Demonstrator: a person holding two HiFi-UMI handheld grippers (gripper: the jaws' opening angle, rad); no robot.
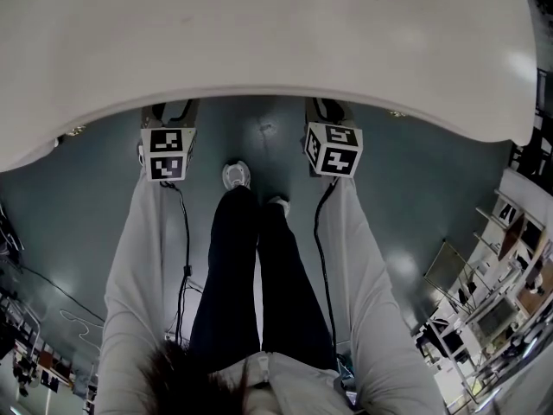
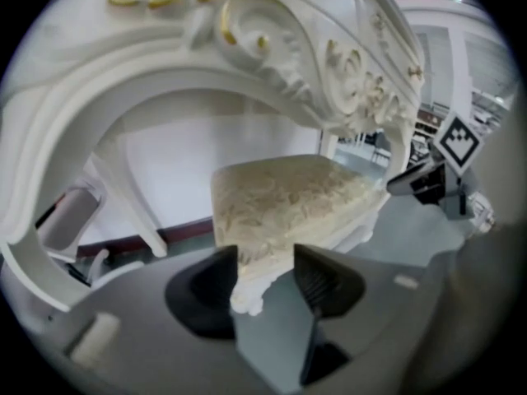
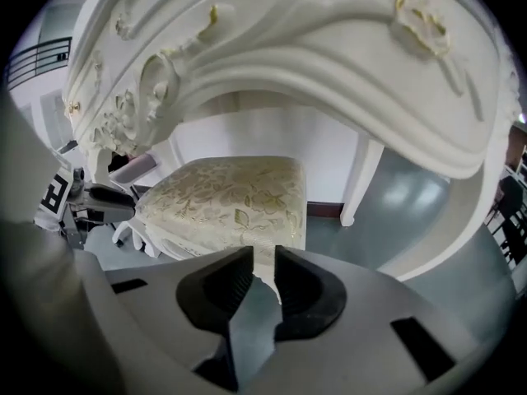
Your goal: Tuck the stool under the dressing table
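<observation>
The white carved dressing table fills the top of the head view, and its top hides the stool there. My grippers' marker cubes, left and right, stick out at its front edge. The stool, with its cream patterned cushion, stands under the table's arch. My left gripper holds the stool's near left corner above its white leg, both pads against it. My right gripper is shut on the near right corner, a narrow strip of white frame between its pads.
The person's dark legs and shoes stand on the grey-green floor between the two arms. Cables trail at the left. Shelving and racks stand at the right. A table leg comes down right of the stool, in front of a white wall.
</observation>
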